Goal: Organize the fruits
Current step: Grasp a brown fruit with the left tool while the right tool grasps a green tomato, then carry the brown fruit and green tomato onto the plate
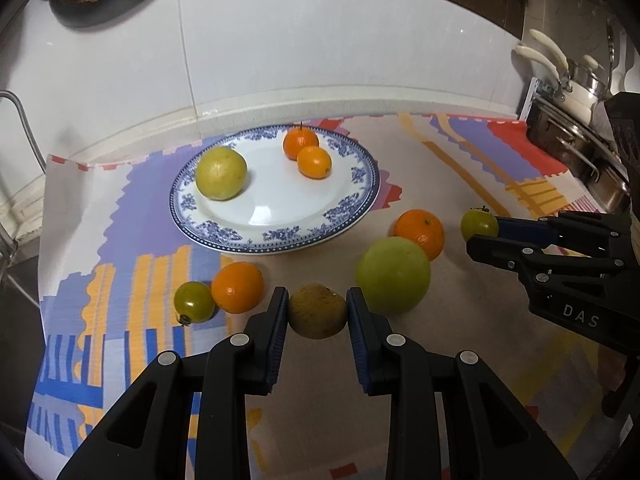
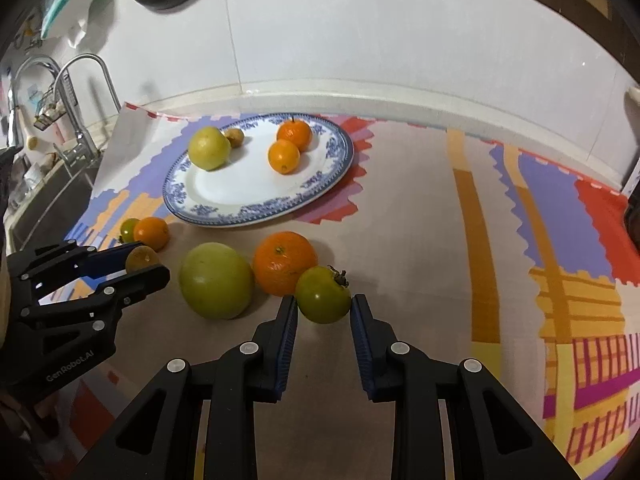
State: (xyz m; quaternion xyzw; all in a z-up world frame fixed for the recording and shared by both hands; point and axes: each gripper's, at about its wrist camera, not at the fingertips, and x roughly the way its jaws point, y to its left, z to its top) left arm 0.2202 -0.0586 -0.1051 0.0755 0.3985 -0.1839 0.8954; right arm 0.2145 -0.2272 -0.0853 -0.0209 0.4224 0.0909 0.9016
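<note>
On the patterned, multicoloured cloth (image 1: 460,168) covering the kitchen counter:

Item: round white china plate with a blue floral rim (image 1: 362,178), toward twelve o'clock of the cloth. On it, a large yellow-green round fruit (image 1: 221,173) at its nine o'clock side, two small oranges (image 1: 301,142) (image 1: 314,162) touching each other at one o'clock, and, seen from the right wrist only, a small brown fruit (image 2: 235,137) just behind the yellow one.

Item: left gripper (image 1: 317,312), black with blue pads, clamped on a small brownish-yellow round fruit (image 1: 317,311); both pads touch it.

Item: right gripper (image 2: 324,312), same make. Its pads bracket a small green tomato with a dried calyx (image 2: 323,294) closely on both sides; whether they actually press it, I cannot tell.

Item: loose on the cloth, a large pale green round fruit (image 1: 393,275) touching a larger orange (image 1: 420,233) at its one o'clock.

Item: at eight o'clock of the plate, a small orange (image 1: 237,287) touching a second small green tomato (image 1: 194,302).
</note>
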